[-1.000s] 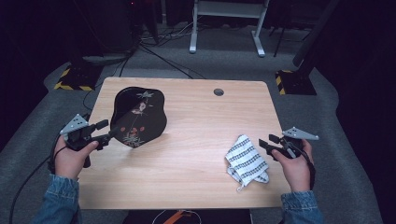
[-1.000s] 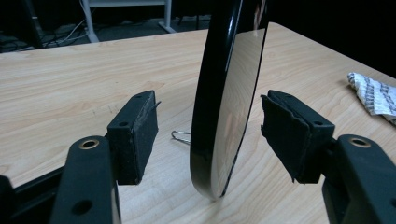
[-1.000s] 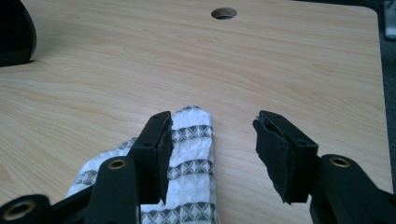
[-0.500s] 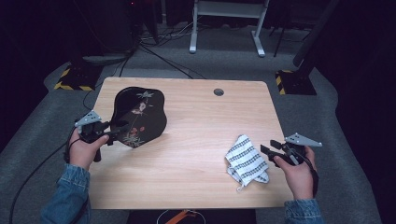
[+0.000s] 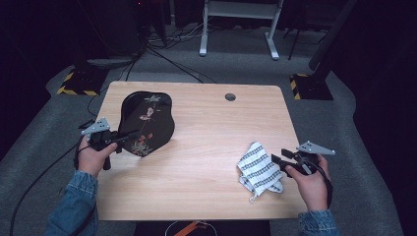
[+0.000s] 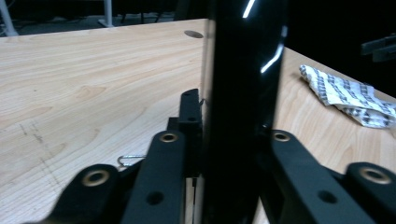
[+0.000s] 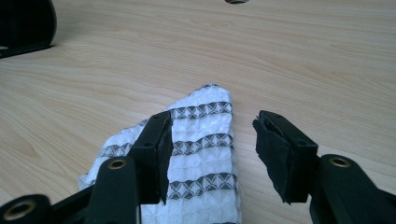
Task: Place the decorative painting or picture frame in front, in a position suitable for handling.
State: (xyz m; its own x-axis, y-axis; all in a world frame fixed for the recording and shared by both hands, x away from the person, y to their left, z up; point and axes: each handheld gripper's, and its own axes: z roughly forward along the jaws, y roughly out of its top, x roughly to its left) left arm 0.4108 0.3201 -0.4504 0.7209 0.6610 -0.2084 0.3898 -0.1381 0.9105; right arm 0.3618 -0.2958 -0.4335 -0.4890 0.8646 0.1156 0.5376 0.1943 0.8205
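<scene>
Dark floor with cables surrounds the wooden surface [image 5: 206,147]. At its left, a black tray [image 5: 147,123] painted with flowers stands tilted up on edge, holding nothing; the left tool [image 5: 129,136] has just been closing and now pinches its near rim, with the glossy edge between the jaws in the left gripper view. At the near right lies a crumpled striped cloth [image 5: 258,168]. The right tool [image 5: 276,161] is spread over its right edge, not pressing it.

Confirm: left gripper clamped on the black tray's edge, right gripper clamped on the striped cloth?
Half right. The left gripper is shut on the black tray, but the right gripper is open: the right gripper view shows its jaws apart over the striped cloth, not pressing it.
</scene>
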